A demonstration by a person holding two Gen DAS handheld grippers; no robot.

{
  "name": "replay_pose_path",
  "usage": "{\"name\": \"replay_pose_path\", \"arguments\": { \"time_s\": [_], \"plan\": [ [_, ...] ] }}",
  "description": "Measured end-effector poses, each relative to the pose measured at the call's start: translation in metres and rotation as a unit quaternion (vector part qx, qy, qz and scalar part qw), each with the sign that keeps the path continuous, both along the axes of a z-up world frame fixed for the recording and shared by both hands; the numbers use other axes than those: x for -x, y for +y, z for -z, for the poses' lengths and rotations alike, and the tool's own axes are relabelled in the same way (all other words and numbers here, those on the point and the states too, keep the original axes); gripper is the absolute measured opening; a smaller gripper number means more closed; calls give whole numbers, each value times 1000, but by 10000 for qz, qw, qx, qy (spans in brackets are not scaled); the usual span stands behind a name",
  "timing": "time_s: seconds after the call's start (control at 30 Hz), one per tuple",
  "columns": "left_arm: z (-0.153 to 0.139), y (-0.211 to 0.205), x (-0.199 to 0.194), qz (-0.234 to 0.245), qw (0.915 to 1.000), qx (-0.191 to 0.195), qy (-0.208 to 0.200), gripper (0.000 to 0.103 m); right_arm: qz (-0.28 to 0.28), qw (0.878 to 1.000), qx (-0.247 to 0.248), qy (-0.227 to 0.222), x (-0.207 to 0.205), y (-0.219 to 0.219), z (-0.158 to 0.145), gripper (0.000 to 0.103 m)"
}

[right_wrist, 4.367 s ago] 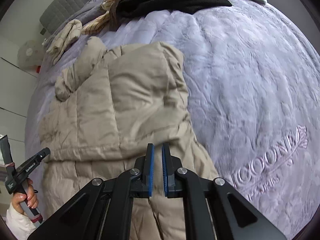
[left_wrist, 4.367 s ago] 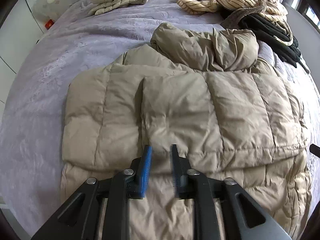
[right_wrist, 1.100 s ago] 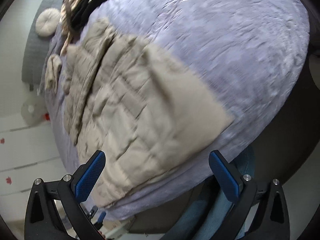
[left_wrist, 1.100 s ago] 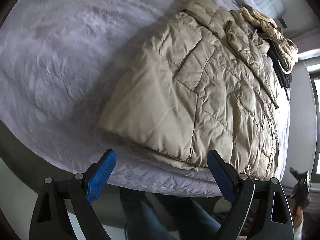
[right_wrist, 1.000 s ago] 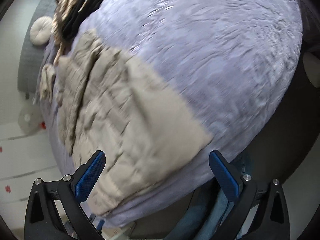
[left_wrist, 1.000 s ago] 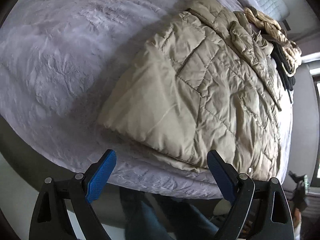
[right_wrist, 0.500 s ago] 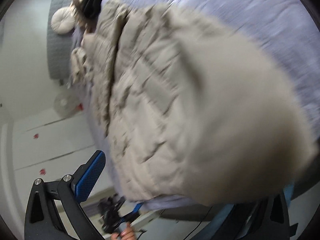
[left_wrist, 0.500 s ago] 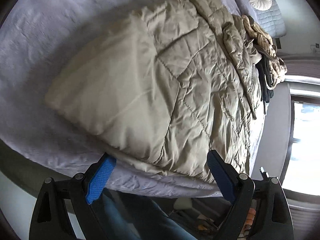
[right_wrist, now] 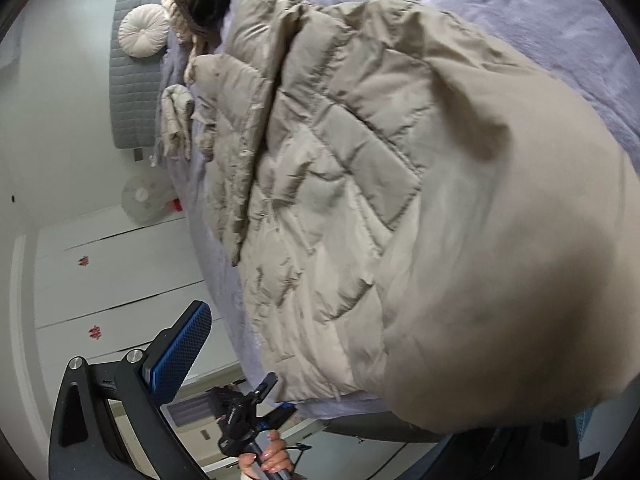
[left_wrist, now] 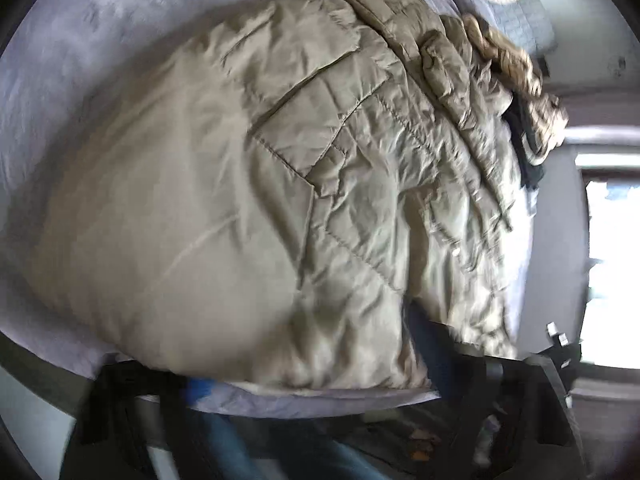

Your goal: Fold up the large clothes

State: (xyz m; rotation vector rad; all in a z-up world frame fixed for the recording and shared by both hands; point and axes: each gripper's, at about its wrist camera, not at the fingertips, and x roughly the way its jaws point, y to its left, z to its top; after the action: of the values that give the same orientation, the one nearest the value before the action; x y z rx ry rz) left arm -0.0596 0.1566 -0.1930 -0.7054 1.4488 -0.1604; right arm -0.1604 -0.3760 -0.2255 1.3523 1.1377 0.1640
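A beige puffer jacket lies spread on the bed, its hem at the near edge. My left gripper is at that hem and its jaws are closing. The hem's corner sits between the blurred fingers, with no firm pinch showing. In the right wrist view the jacket bulges close to the lens. My right gripper stands wide at the other hem corner. Only its left finger shows, in free air; the fabric hides the other. A hand holds the left gripper below the bed's edge.
The bed carries a lavender blanket. At its far end lie a pile of striped and black clothes, a folded beige garment and a round cushion against a grey headboard. A fan stands by white wardrobe doors.
Both grippers have come in and down onto the jacket's near hem, which now fills both views. The hem covers the left fingers' lower parts and the right gripper's right finger.
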Motion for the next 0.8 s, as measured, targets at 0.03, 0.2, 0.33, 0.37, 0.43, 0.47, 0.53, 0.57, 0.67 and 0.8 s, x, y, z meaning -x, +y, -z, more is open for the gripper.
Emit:
{"name": "replay_pose_path", "arguments": {
  "time_s": [0.03, 0.2, 0.33, 0.37, 0.43, 0.47, 0.53, 0.57, 0.67, 0.8],
  "plan": [
    [0, 0, 0, 127, 9999, -115, 1, 54, 22, 10000, 18, 32, 3, -1, 2, 103],
    [-10, 6, 0, 265, 9992, -200, -214, 54, 209, 9997, 25, 139, 15, -4, 9, 98],
    [-14, 12, -2, 275, 9989, -148, -350, 54, 385, 9989, 68, 256, 22, -4, 11, 80],
    [-14, 12, -3, 338, 9987, -166, -357, 54, 435, 9986, 93, 291, 24, -3, 13, 79],
    [-13, 9, -4, 484, 9978, -261, -375, 54, 513, 9981, 121, 330, 28, -3, 14, 79],
    [-13, 8, -4, 569, 9971, -300, -401, 54, 557, 9978, 135, 342, 31, -3, 15, 79],
    [-13, 5, -3, 732, 9955, -409, -434, 54, 599, 9973, 187, 370, 31, -1, 14, 79],
    [-14, 4, -4, 779, 9950, -439, -441, 54, 618, 9970, 228, 410, 33, -1, 14, 79],
    [-15, 3, -3, 843, 9941, -467, -503, 54, 615, 9968, 267, 446, 33, 2, 13, 79],
    [-17, 0, -4, 934, 9925, -547, -569, 54, 553, 9971, 251, 466, 30, 6, 14, 75]
  ]
}}
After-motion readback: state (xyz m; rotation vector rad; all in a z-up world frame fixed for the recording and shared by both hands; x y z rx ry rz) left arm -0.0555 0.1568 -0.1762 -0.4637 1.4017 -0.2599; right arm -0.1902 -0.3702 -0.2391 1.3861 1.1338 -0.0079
